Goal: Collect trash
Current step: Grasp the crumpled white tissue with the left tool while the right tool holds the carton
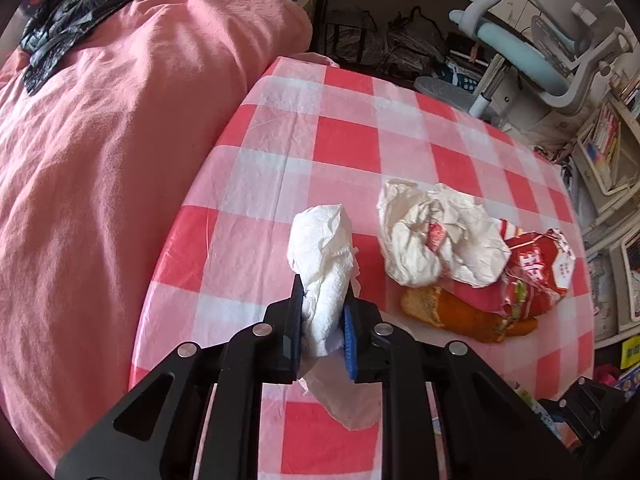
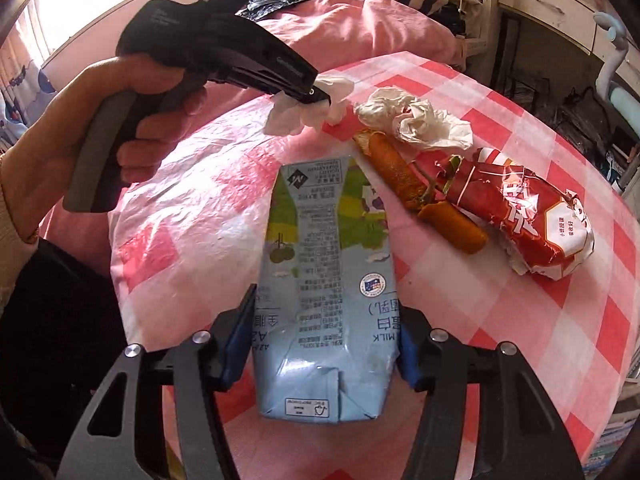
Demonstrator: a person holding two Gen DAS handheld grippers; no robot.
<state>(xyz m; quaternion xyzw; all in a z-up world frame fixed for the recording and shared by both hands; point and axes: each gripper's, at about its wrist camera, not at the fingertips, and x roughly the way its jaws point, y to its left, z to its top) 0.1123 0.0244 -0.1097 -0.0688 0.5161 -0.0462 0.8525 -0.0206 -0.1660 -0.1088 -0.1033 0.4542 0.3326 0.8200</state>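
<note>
Trash on the table beside the bed

A tissue (image 1: pixel 324 276) sits in the left claw (image 1: pixel 323 312). To its right lie a crumpled napkin (image 1: pixel 436 236), a peel (image 1: pixel 460 312) in front of it, and a wrapper (image 1: pixel 536 268) farther right. The milk carton (image 2: pixel 324 300) sits in the right claw (image 2: pixel 324 344).

Two grippers are at work: the left gripper (image 1: pixel 323 316) and the right gripper (image 2: pixel 320 344). One hand (image 2: pixel 92 120) shows, at the left of the right wrist view.

Paper tissues on the checked cloth come to two: one white tissue (image 1: pixel 324 264) low in the middle of the left wrist view, one crumpled tissue (image 1: pixel 436 236) to its right. There is one milk carton (image 2: pixel 324 292), one red wrapper (image 2: pixel 524 216), and what look like two pieces of orange peel (image 2: pixel 394 168), though they may be joined. One black plastic bag (image 1: pixel 76 12) lies upper left, and one desk chair (image 1: pixel 552 52) stands upper right.
</note>
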